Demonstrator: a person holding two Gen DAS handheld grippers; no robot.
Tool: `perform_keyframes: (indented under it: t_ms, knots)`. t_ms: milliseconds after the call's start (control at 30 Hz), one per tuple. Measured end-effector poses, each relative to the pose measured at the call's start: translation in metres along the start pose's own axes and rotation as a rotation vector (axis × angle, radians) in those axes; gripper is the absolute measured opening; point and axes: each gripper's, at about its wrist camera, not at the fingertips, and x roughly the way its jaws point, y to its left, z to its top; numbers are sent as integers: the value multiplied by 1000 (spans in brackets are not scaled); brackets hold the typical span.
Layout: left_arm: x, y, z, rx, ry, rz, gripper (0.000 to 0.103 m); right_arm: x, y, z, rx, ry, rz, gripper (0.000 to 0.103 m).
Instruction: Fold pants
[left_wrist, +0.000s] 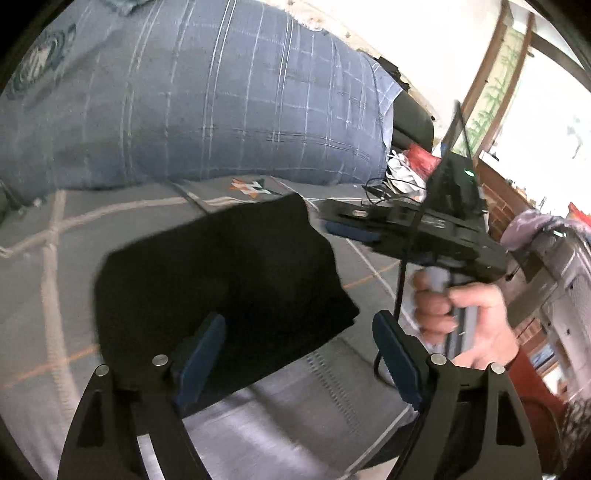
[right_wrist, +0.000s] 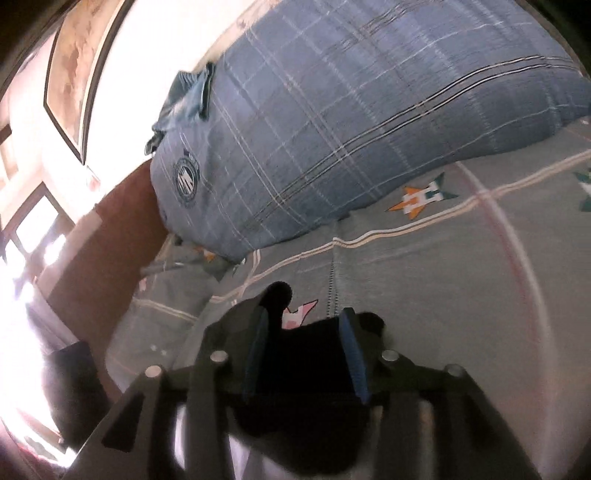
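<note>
The black pants lie folded into a compact rectangle on the grey bedsheet. My left gripper is open just above their near edge, with one blue pad over the cloth and nothing between the pads. My right gripper shows in the left wrist view to the right of the pants, held by a hand. In the right wrist view my right gripper stands partly open, with black cloth lying between the blue pads; whether they pinch it I cannot tell.
A big blue plaid pillow lies across the far side of the bed, also in the right wrist view. A reddish-brown headboard stands at the left. Clutter and furniture stand off the bed's right side.
</note>
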Motion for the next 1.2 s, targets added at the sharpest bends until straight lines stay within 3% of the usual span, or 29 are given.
perform_keyframes:
  t_ms: [100,267,333,567,600,667,700,733,833,1000,1133,1200]
  knots:
    - [-15,15,4,23,-5,52,84,-17,2,-6,-9,6,16,62]
    - [-17,45,25,6,-17,129,93,-17,20,-25,-54,57,24,67]
    - [-7,52,33,-11,-4,150,93,-10,28,-32,-74,80,24,75]
    - [54,59,49,-10,57,169,93,31,32,-37,-76,130,31,75]
    - [60,60,49,-18,66,173,93,36,31,-37,-68,132,37,73]
    - [69,61,49,-32,68,175,93,44,29,-36,-54,132,39,55]
    - [72,62,50,-40,65,179,93,48,29,-35,-52,134,39,26]
    - [75,62,52,-49,64,182,93,50,29,-35,-51,138,38,15]
    - [73,57,55,-50,55,199,92,43,35,-33,-50,106,58,11]
    - [47,36,64,7,-29,206,93,4,47,-23,-94,17,66,10]
    - [52,27,61,10,-18,227,93,-3,31,-22,-61,5,6,10]
    - [66,26,53,9,22,267,93,3,21,-26,-57,24,-87,10]
